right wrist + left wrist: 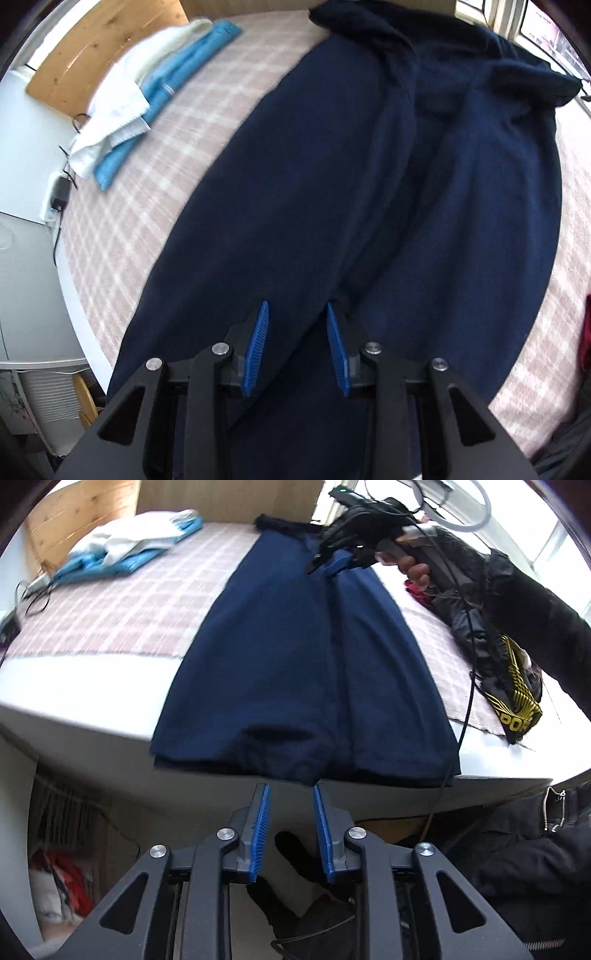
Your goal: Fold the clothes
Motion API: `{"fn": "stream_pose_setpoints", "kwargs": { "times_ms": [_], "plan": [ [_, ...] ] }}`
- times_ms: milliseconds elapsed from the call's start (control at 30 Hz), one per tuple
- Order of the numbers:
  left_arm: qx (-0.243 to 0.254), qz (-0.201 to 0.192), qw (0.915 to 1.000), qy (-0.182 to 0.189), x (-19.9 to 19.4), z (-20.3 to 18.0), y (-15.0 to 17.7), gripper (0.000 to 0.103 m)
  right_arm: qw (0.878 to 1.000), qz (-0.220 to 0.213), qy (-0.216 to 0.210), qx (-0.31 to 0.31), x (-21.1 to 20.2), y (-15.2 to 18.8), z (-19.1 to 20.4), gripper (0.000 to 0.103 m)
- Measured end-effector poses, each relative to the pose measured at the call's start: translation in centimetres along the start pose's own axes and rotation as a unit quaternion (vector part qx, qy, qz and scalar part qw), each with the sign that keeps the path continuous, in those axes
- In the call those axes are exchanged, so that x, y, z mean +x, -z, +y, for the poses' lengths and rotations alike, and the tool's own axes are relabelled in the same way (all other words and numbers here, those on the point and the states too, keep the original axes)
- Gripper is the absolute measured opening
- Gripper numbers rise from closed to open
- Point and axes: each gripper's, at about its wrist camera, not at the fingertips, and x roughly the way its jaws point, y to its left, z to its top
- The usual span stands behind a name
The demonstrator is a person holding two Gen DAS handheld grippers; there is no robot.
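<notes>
A navy blue garment (306,657) lies lengthwise on the pink checked cloth (110,609), its near hem hanging over the table's front edge. My left gripper (291,788) is open just below that hem, its blue pads apart with nothing pressed between them. In the left wrist view a hand holds my right gripper (325,557) above the garment's far end. In the right wrist view the right gripper (297,306) hovers open over the middle of the navy garment (369,184), with nothing between its pads. The darker waist end bunches at the far edge.
Folded white and light-blue cloths (129,542) lie at the back left, also in the right wrist view (147,92). A black-and-yellow garment (513,698) and a red cloth (417,589) lie to the right. A black cable (461,720) trails over the table's front edge. A charger (59,195) sits at the left.
</notes>
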Motion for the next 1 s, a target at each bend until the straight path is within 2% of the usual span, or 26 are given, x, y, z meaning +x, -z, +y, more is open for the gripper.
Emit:
{"fn": "stream_pose_setpoints", "kwargs": {
  "times_ms": [67,233,367,500,600,633,667,700,733,800,867,1000],
  "plan": [
    [0.001,-0.003,1.0,0.005,-0.3,-0.4,-0.1,0.023,1.0,0.0,-0.003,0.001,-0.1,0.2,0.1,0.033],
    [0.052,-0.001,0.9986,0.003,1.3,-2.7,-1.7,0.026,1.0,-0.013,-0.007,-0.008,-0.2,0.6,0.8,0.034],
    [0.071,0.0,0.9975,0.001,2.7,-3.6,-3.0,0.026,1.0,-0.021,-0.011,0.002,-0.3,0.6,0.9,0.034],
    [0.095,0.015,0.9954,-0.006,4.7,-4.1,-3.8,0.026,0.999,-0.03,0.002,-0.009,-0.5,0.8,1.4,0.034],
    [0.099,0.008,0.9951,-0.005,5.1,-3.9,-4.2,0.025,0.999,-0.036,0.007,-0.016,-0.5,0.9,1.8,0.034],
    [0.094,0.007,0.9955,0.0,5.2,-3.7,-4.4,0.023,0.999,-0.038,0.011,-0.02,-0.5,0.9,2.0,0.032],
    [0.086,0.008,0.9962,0.003,5.2,-3.3,-4.5,0.012,0.999,-0.04,0.016,-0.024,-0.5,1.0,2.2,0.03],
    [0.078,0.008,0.9969,0.006,5.3,-2.9,-4.7,0.001,0.998,-0.041,0.025,-0.029,-0.5,1.0,2.4,0.016],
    [0.067,0.008,0.9976,0.014,5.1,-2.5,-4.8,0.001,0.998,-0.04,0.03,-0.031,-0.5,1.1,2.5,0.007],
    [0.046,0.005,0.9984,0.033,4.7,-1.9,-5.0,0.001,0.999,-0.038,0.021,-0.027,-0.6,1.1,2.4,0.006],
    [0.048,-0.01,0.9982,0.035,3.8,-2.0,-5.1,0.001,0.999,-0.041,0.017,-0.029,-1.0,1.1,2.4,0.005],
    [0.051,-0.012,0.9968,0.061,3.5,-2.6,-5.6,0.002,0.997,-0.049,0.036,-0.041,-1.4,1.0,3.1,0.005]
  ]
}}
